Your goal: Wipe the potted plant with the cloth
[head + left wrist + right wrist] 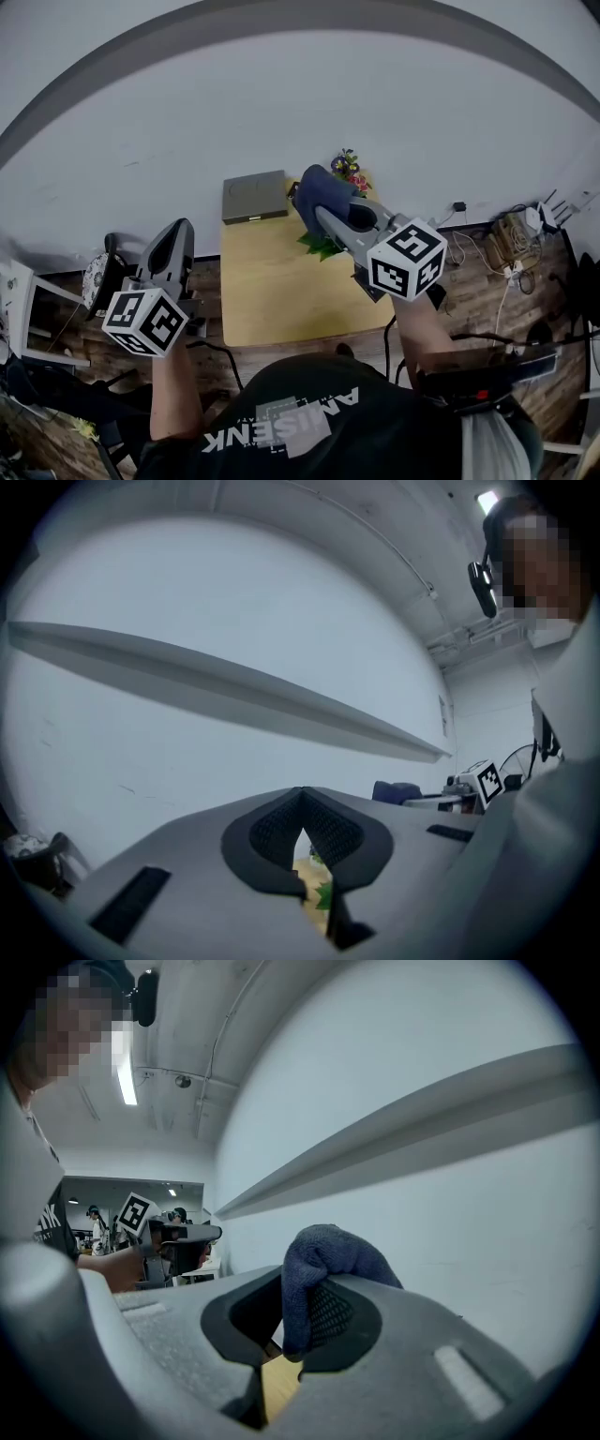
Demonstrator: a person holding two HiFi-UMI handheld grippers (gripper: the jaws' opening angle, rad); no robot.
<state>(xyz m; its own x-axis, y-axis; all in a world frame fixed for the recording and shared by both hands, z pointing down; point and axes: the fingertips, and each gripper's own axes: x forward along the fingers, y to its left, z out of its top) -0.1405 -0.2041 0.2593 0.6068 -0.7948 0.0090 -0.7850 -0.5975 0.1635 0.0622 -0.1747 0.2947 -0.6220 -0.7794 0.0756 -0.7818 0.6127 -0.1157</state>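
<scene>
The potted plant (pixel 349 171), with small flowers and green leaves (pixel 319 246), stands at the back right of the wooden table (pixel 281 291). A dark blue cloth (pixel 323 192) hangs right over its leaves, pinched in my right gripper (pixel 325 212). In the right gripper view the cloth (pixel 323 1260) bulges up between the pads of the right gripper (pixel 300 1312). My left gripper (pixel 178 230) hovers off the table's left edge, shut and holding nothing. In the left gripper view the left gripper (pixel 302 803) shows its tips together, with a leaf (pixel 323 892) in sight below them.
A flat grey box (pixel 254 196) lies at the table's back left corner. A pale wall rises right behind the table. Cables and a power strip (pixel 516 234) lie on the wooden floor to the right. A round dark object (pixel 98 277) and white shelving (pixel 19 309) stand at the left.
</scene>
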